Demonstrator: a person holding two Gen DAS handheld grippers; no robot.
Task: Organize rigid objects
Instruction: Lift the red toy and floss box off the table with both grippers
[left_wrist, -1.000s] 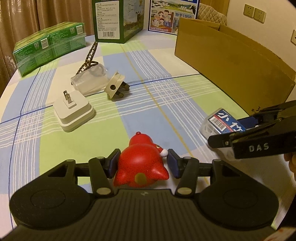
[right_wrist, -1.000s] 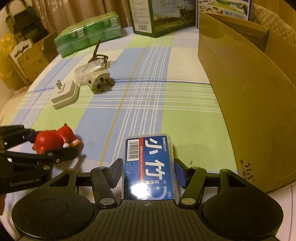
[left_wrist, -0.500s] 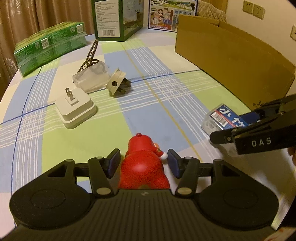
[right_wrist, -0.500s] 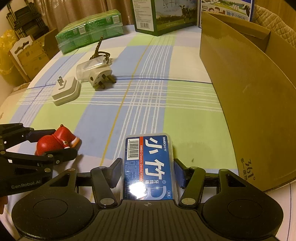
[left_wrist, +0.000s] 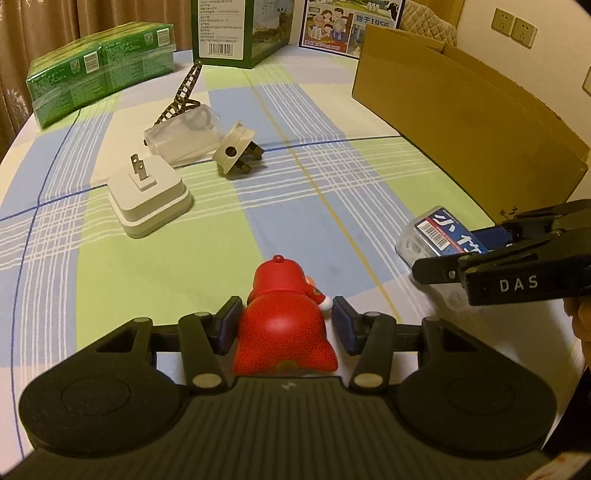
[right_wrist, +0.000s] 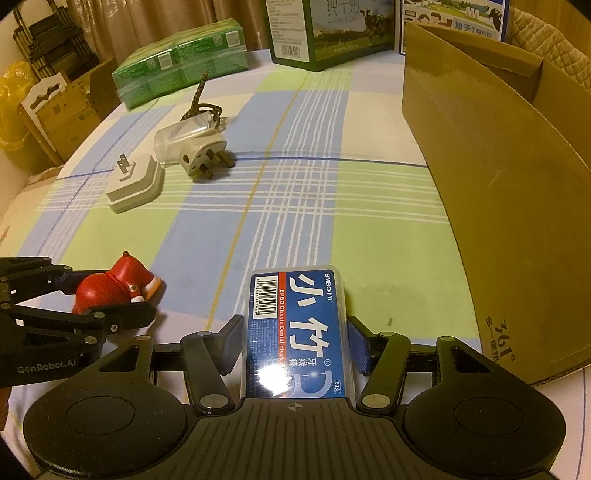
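One red figurine (left_wrist: 282, 325) is bracketed by the left gripper (left_wrist: 284, 325), jaws closing, right pad apart. One dental floss box (right_wrist: 297, 332) is clamped in the right gripper (right_wrist: 295, 341). Two plug adapters (left_wrist: 149, 194) (left_wrist: 236, 153) are left on the worktop (left_wrist: 332, 177), one cardboard box (left_wrist: 469, 110) beside.

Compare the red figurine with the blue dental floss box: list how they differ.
The red figurine is rounded and plain red; the dental floss box is flat, rectangular, with a printed blue label. The figurine lies between the closing jaws of the left gripper, the box between those of the right gripper. Both sit low over the checked tablecloth.
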